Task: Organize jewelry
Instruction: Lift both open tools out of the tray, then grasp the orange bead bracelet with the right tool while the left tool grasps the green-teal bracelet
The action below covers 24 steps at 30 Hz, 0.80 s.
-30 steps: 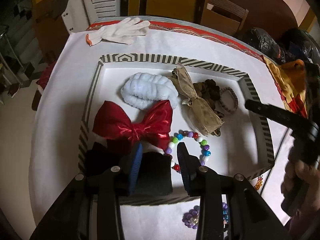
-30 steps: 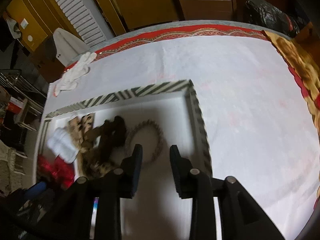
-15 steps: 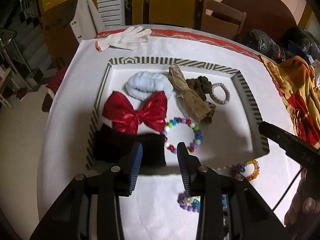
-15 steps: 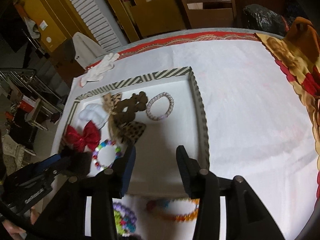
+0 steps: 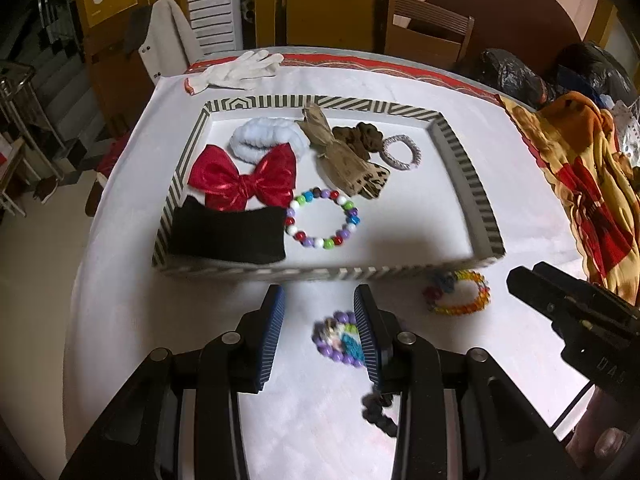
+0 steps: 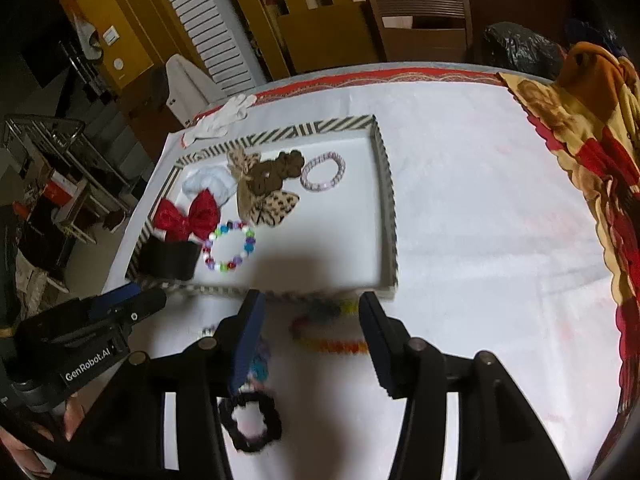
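A striped-rim tray (image 5: 460,156) (image 6: 388,200) on the white table holds a red bow (image 5: 244,178), a black band (image 5: 228,234), a white scrunchie (image 5: 260,140), tan and brown hair pieces (image 5: 344,160), a pink ring (image 5: 400,152) and a multicolour bead bracelet (image 5: 322,216) (image 6: 228,248). In front of the tray lie a purple bead bracelet (image 5: 338,338), an orange-rainbow bracelet (image 5: 460,298) (image 6: 328,340) and a black scrunchie (image 6: 250,424). My left gripper (image 5: 318,328) is open and empty above the purple bracelet. My right gripper (image 6: 310,340) is open and empty above the orange bracelet.
A white glove (image 5: 236,70) lies beyond the tray at the far table edge. A yellow and red cloth (image 5: 580,168) (image 6: 592,152) covers the right side. Chairs (image 5: 424,36) and black bags (image 5: 516,76) stand behind the table.
Both grippers have pulled back from over the tray toward the near table edge. The loose bracelets and black scrunchie in front of the tray have come into view.
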Available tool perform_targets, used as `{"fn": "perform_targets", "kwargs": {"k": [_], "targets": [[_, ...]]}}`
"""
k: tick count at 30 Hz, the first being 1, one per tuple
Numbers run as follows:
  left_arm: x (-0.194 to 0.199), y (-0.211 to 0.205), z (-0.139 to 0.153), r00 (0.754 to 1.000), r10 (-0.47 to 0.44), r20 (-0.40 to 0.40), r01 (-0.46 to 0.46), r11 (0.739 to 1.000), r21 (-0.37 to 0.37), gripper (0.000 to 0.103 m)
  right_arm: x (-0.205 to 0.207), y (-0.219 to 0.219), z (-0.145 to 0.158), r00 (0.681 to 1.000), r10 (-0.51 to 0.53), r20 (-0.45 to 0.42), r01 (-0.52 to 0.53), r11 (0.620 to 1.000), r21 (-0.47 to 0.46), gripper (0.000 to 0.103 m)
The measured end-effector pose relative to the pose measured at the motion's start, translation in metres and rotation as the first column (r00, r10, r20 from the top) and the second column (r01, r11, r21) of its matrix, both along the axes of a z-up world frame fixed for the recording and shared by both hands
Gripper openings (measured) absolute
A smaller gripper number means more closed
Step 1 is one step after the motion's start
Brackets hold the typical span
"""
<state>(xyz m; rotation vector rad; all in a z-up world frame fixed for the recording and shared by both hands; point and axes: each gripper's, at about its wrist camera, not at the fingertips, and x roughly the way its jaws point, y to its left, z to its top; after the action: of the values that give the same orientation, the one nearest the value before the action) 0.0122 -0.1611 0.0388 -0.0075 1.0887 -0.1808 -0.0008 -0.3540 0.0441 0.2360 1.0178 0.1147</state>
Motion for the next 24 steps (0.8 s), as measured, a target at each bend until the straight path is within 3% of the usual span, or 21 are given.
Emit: {"fn": "perform_targets", "kwargs": {"k": [24], "targets": [[-0.053,-0.006,0.001,0.999,0.050,-0.003,-0.050,0.999,-0.006,0.026,-0.064,-0.015,0.001,0.998,0.057,-0.009,-0.057,0.998,-0.006,0.055]]}}
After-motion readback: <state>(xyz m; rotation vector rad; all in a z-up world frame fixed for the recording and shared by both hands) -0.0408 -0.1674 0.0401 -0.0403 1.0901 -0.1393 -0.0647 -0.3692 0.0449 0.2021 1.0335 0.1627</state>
